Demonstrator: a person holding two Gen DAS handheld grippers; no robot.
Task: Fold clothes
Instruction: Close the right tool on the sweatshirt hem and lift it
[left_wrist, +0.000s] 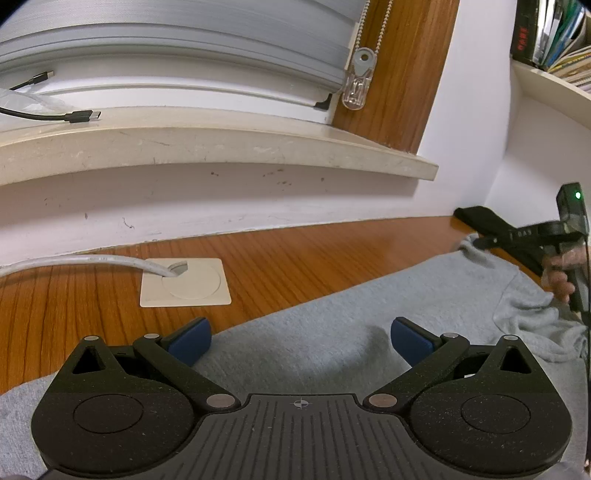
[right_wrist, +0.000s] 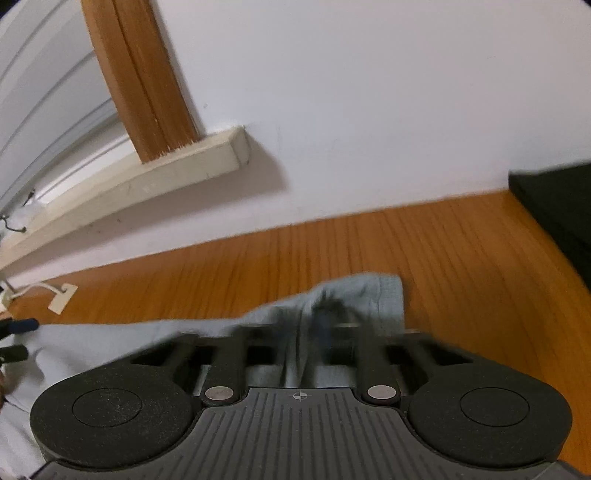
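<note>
A light grey garment (left_wrist: 332, 306) lies spread on the wooden table (left_wrist: 295, 251). In the left wrist view my left gripper (left_wrist: 301, 336) hovers just over its near part, open, with nothing between the blue pads (left_wrist: 192, 341). At the right edge a hand holds my right gripper (left_wrist: 480, 242), which pinches a lifted far corner of the garment. The right wrist view is blurred: my right gripper (right_wrist: 325, 321) is shut on a bunched fold of the grey garment (right_wrist: 369, 291), which drapes over the fingers. The left gripper's fingers (right_wrist: 24, 325) show at the far left.
A white cable (left_wrist: 92, 260) runs into a beige grommet plate (left_wrist: 184, 282) set in the table. A stone window sill (left_wrist: 221, 147) with black USB cables (left_wrist: 79, 116) juts out above. A black cloth (left_wrist: 480, 218) and a flat black object (right_wrist: 554, 210) lie at the far right by the wall.
</note>
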